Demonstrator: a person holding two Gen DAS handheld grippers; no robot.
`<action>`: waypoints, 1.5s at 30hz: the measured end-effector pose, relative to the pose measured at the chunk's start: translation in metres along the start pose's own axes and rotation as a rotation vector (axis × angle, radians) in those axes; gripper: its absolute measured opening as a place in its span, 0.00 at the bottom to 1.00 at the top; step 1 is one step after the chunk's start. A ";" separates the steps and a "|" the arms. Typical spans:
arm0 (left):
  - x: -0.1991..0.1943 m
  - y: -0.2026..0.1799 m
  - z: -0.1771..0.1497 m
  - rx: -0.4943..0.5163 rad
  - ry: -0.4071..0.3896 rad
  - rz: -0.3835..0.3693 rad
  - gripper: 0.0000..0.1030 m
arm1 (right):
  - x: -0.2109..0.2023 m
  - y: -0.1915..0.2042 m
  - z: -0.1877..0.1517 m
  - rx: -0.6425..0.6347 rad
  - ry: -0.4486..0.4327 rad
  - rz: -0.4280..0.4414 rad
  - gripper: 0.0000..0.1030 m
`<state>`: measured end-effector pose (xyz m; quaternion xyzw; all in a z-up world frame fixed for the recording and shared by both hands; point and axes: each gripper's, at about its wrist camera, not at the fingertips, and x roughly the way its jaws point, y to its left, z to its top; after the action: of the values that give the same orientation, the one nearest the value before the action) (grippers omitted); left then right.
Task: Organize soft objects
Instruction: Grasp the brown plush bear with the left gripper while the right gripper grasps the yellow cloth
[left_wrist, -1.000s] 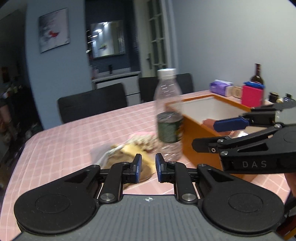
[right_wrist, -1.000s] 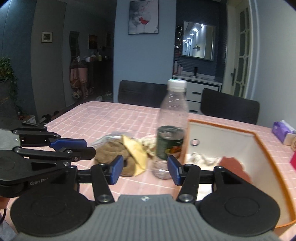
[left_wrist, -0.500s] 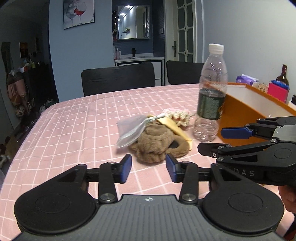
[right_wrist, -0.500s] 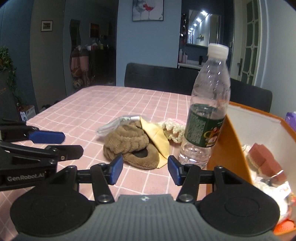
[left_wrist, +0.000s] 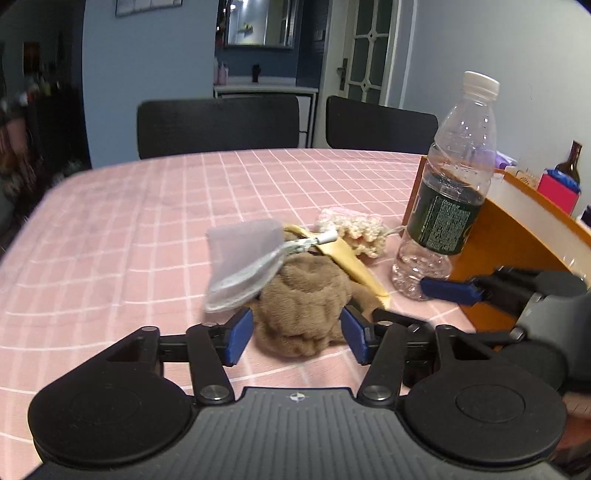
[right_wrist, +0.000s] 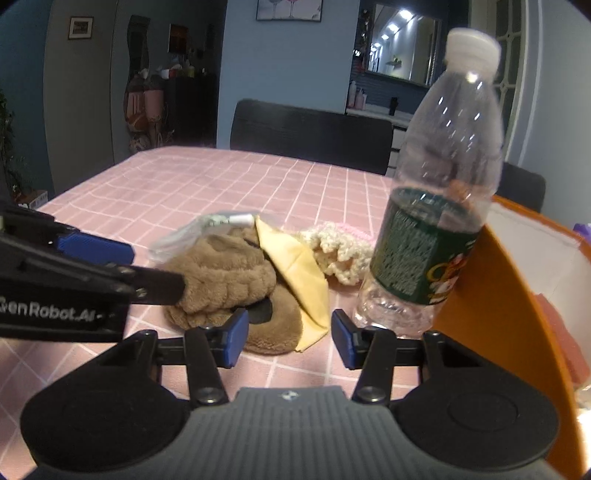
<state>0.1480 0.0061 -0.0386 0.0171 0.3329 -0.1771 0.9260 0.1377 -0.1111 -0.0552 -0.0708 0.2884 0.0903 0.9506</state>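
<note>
A brown plush piece lies on the pink checked tablecloth under a translucent pouch and a yellow cloth, with a cream crocheted piece behind. My left gripper is low over the cloth. Its jaws are opening, one on each side of the plush, and the pads are not pressing it. In the right wrist view, the right gripper has its jaws closing but still apart. They stand just in front of the brown plush and the yellow cloth, gripping nothing.
A clear plastic bottle with a dark label stands upright just right of the pile. It is against the orange box, which holds soft items. The left gripper reaches in from the left. Black chairs line the table's far edge.
Both grippers have come forward and down to the pile. The left jaws have spread from nearly shut to straddling the brown plush. The right jaws have narrowed slightly.
</note>
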 end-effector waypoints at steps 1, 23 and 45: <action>0.005 -0.001 0.001 -0.006 0.010 -0.012 0.66 | 0.005 -0.001 -0.001 0.000 0.007 0.005 0.43; -0.039 -0.008 -0.030 -0.029 0.061 0.031 0.27 | -0.013 -0.004 -0.015 0.055 0.087 0.198 0.03; -0.037 0.003 -0.052 0.074 0.076 0.007 0.79 | 0.010 -0.008 -0.011 0.293 0.112 0.327 0.33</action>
<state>0.0906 0.0287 -0.0564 0.0594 0.3609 -0.1852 0.9121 0.1418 -0.1199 -0.0693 0.1106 0.3586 0.1963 0.9059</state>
